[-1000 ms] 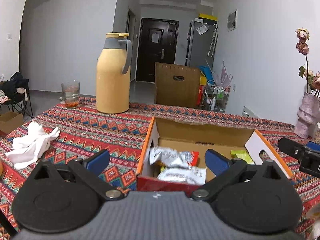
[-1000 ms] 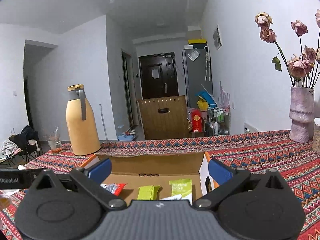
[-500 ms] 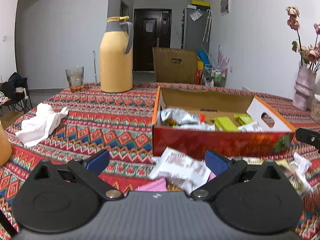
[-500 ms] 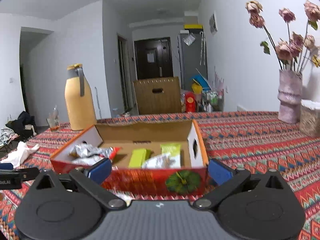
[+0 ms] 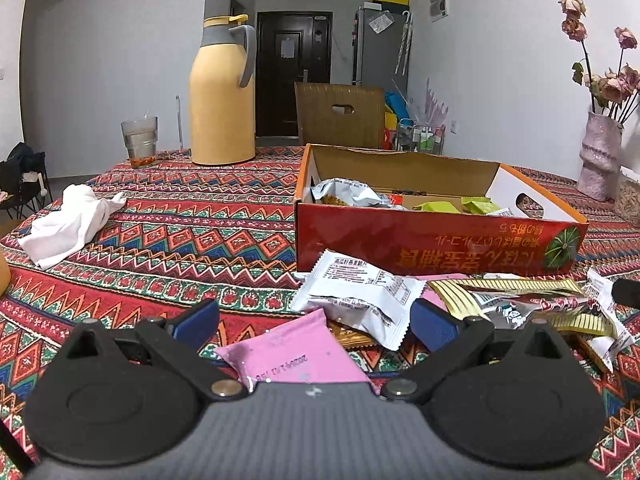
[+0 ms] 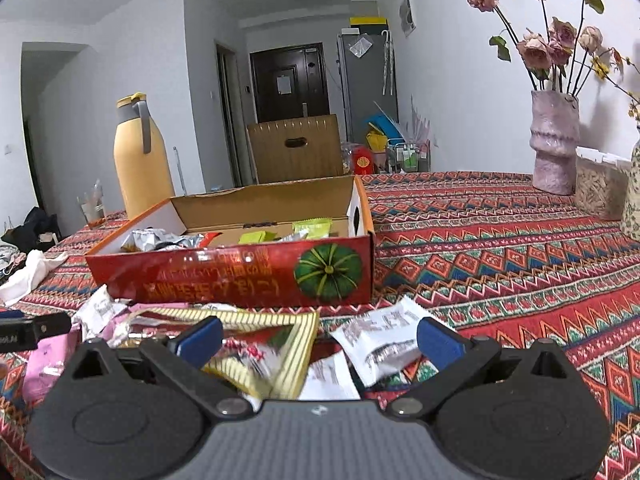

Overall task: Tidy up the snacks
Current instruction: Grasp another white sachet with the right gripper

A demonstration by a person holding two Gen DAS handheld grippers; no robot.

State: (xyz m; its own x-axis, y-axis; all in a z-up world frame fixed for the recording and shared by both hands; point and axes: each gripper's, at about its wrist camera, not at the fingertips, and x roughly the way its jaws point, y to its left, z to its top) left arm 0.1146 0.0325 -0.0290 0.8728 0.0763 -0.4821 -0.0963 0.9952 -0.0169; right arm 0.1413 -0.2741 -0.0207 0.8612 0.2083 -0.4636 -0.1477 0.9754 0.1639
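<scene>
Left gripper (image 5: 314,320): jaws spread, empty; pink packet (image 5: 294,350) lies flat between and just ahead of the fingers, long axis slanting left-near to right-far.
White packet (image 5: 358,290): overlaps the pink one's far side, nearer the left gripper.
Right gripper (image 6: 318,338): jaws spread, empty, over yellow-striped packet (image 6: 260,322) and white wrappers (image 6: 380,338).
Red cardboard box (image 5: 436,246): beyond the pile, open-topped; holds a silver bag (image 5: 346,192) and green packets (image 5: 478,204), possibly more.
</scene>
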